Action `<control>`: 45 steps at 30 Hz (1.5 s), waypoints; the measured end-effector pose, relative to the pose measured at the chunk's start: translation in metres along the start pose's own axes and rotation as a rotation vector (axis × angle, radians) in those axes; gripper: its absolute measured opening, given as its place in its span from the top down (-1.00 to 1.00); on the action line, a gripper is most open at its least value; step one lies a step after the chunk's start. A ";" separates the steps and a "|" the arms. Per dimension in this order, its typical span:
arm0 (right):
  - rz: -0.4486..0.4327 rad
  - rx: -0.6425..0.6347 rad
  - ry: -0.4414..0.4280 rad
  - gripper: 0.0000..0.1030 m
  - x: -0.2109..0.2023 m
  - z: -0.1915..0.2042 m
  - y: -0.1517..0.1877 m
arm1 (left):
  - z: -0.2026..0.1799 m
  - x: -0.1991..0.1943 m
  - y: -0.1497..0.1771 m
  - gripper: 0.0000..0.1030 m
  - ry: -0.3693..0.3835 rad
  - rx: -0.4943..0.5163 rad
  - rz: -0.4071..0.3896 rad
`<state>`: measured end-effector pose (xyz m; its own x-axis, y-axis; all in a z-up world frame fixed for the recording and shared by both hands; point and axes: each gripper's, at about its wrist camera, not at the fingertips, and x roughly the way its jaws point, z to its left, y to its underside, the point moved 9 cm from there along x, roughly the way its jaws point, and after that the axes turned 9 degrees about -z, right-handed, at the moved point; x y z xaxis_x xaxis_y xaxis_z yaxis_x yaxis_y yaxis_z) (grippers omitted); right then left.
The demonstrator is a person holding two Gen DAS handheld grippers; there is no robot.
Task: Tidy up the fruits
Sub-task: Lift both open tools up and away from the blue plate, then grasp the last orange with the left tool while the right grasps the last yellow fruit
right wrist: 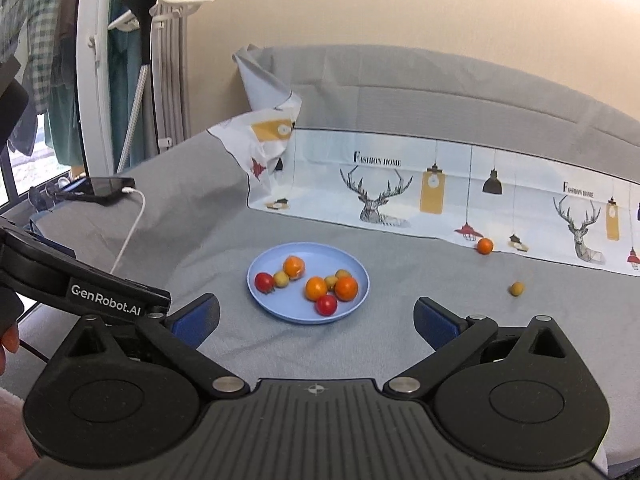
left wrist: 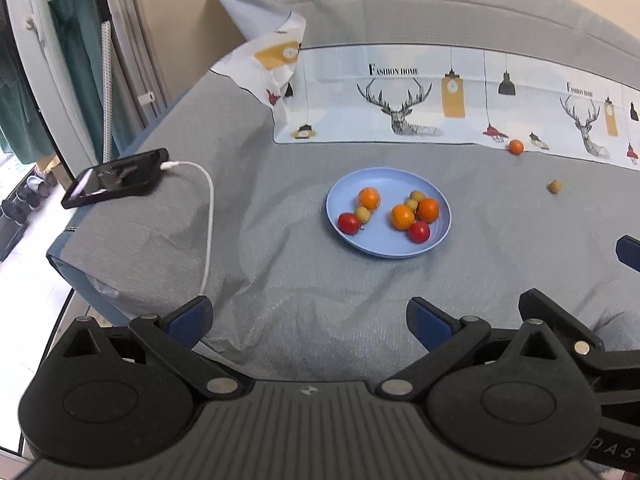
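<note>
A light blue plate [left wrist: 384, 245] [right wrist: 289, 307] rests on the grey bedsheet and holds several small fruits: orange, red and yellow-green ones. Off the plate to the right lie a loose orange fruit [left wrist: 516, 146] [right wrist: 485, 245], at the edge of the patterned cloth, and a small yellow fruit [left wrist: 554, 187] [right wrist: 516, 289]. My left gripper [left wrist: 310, 320] hangs open in front of the plate with nothing between its fingers. My right gripper [right wrist: 316, 316] stands wide open just short of the plate's near rim, also with nothing in it. The two grippers are side by side, and the left one's body [right wrist: 104, 300] shows at the left of the right wrist view.
A black phone [left wrist: 116, 178] [right wrist: 108, 188] on a white charging cable [left wrist: 209, 216] lies near the bed's left edge. A deer-print cloth [left wrist: 400, 100] [right wrist: 376, 196] runs along the back. Beyond the bed's left side are a door frame, a pole and hanging clothes.
</note>
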<state>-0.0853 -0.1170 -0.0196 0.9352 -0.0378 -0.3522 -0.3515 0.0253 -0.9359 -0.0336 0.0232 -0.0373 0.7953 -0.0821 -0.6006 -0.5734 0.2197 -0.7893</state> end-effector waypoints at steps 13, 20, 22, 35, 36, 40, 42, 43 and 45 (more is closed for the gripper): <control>-0.083 -0.070 -0.001 -0.99 -0.032 0.016 -0.013 | 0.009 -0.030 -0.005 -1.00 0.001 -0.017 -0.080; -0.096 -0.093 0.005 -0.99 -0.040 0.023 -0.014 | 0.013 -0.036 -0.004 -1.00 0.004 -0.029 -0.092; -0.099 -0.096 0.008 -0.99 -0.041 0.023 -0.014 | 0.012 -0.036 -0.004 -1.00 0.006 -0.029 -0.092; -0.087 -0.094 0.010 -0.99 -0.036 0.024 -0.012 | 0.014 -0.033 -0.001 -1.00 0.009 -0.029 -0.089; -0.084 -0.093 0.011 -0.99 -0.035 0.023 -0.012 | 0.014 -0.033 -0.001 -1.00 0.012 -0.029 -0.090; -0.065 -0.093 0.016 -0.99 -0.029 0.024 -0.010 | 0.014 -0.029 -0.001 -1.00 0.014 -0.029 -0.089; -0.069 -0.098 0.013 -0.99 -0.029 0.024 -0.011 | 0.012 -0.023 -0.002 -1.00 0.015 -0.025 -0.070; -0.081 -0.100 0.013 -0.99 -0.030 0.023 -0.011 | 0.012 -0.022 -0.003 -1.00 0.017 -0.021 -0.065; -0.086 -0.098 0.019 -0.99 -0.030 0.020 -0.011 | 0.009 -0.020 -0.004 -1.00 0.024 -0.018 -0.070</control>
<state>-0.1084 -0.0959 0.0013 0.9614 -0.0549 -0.2696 -0.2733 -0.0767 -0.9589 -0.0458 0.0330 -0.0212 0.8287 -0.1197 -0.5467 -0.5203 0.1950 -0.8314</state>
